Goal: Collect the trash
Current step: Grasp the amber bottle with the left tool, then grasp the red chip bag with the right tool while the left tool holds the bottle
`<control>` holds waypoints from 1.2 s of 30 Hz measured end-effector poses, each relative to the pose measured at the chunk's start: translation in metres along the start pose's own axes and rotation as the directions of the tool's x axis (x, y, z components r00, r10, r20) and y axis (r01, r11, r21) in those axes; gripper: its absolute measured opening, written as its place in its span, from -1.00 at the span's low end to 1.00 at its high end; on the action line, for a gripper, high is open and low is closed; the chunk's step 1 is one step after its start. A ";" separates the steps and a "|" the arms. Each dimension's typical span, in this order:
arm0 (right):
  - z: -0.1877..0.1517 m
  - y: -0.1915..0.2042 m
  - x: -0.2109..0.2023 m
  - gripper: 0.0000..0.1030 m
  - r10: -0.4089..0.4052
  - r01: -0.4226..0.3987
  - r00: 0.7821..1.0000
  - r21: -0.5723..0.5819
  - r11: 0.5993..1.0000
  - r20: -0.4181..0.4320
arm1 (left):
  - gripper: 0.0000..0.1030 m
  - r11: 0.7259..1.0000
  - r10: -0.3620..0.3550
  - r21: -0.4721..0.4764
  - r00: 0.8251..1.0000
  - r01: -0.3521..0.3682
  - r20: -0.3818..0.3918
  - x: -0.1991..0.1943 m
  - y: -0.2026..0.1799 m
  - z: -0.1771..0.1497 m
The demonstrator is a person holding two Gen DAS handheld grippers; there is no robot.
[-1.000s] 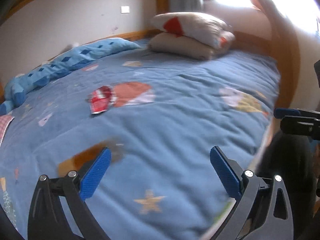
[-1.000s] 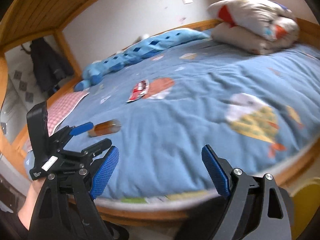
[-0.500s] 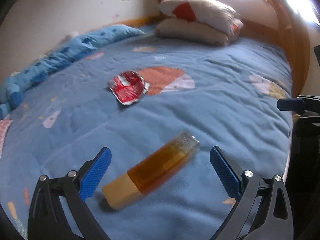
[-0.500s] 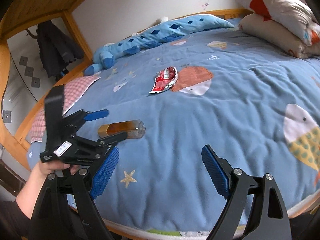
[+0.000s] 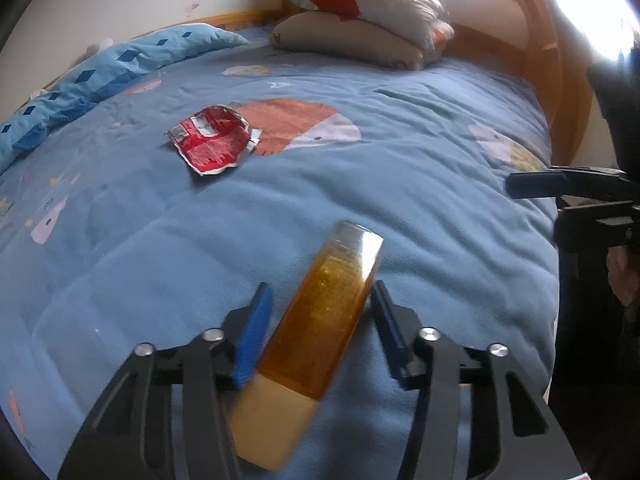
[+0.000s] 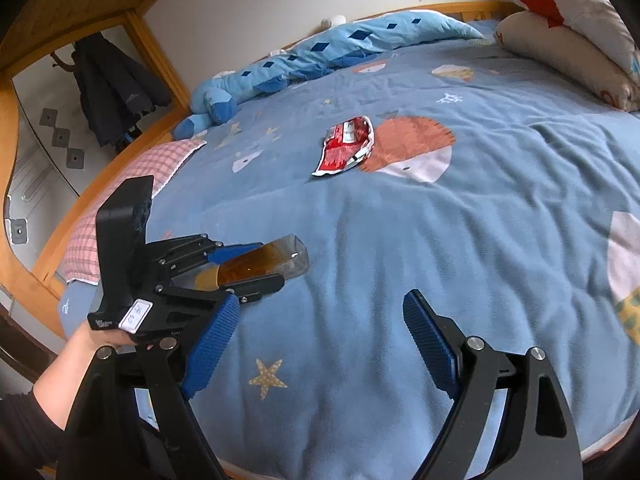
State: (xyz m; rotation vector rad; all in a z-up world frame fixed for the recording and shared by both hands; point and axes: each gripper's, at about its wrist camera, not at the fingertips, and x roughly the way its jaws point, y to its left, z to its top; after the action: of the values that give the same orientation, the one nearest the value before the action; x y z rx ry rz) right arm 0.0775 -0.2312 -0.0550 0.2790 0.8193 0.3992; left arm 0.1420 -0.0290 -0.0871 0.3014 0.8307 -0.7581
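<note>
An amber bottle (image 5: 324,320) with a tan cap lies on the blue bedspread (image 5: 400,168). My left gripper (image 5: 318,334) straddles it with the jaws narrowed close around its body, touching or nearly so. The bottle also shows in the right wrist view (image 6: 260,264), between the left gripper's fingers (image 6: 244,268). A crumpled red wrapper (image 5: 212,144) lies further up the bed, also in the right wrist view (image 6: 346,144). My right gripper (image 6: 320,340) is open and empty above the near edge of the bed.
Two stacked pillows (image 5: 360,20) sit at the head of the bed. A rolled blue quilt (image 6: 320,52) lies along the wall side. A pink checked cloth (image 6: 120,200) is at the foot. A wooden bed frame (image 5: 560,100) surrounds the mattress.
My left gripper has moved forward over the amber bottle and its jaws have narrowed from wide open to close around it. The right gripper has stayed open and shifted a little.
</note>
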 end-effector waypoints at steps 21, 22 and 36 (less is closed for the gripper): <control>0.044 0.005 0.039 0.52 0.011 -0.011 1.000 -0.018 1.000 0.006 | -0.36 0.900 0.141 -0.429 0.981 -0.072 0.131 -0.027 0.048 0.015; 0.050 0.007 0.045 0.52 0.006 -0.006 1.000 -0.028 1.000 0.005 | -0.36 0.894 0.145 -0.442 0.980 -0.072 0.134 -0.027 0.052 0.017; 0.123 0.020 0.113 0.49 -0.014 0.012 1.000 -0.125 0.992 -0.015 | -0.36 0.829 0.242 -0.546 0.956 -0.117 0.163 -0.026 0.113 0.045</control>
State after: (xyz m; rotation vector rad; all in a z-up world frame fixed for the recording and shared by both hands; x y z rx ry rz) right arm 0.2350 -0.1735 -0.0399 0.1540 0.8076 0.4395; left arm 0.2355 0.0404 -0.0430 -0.2048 0.7488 -0.3480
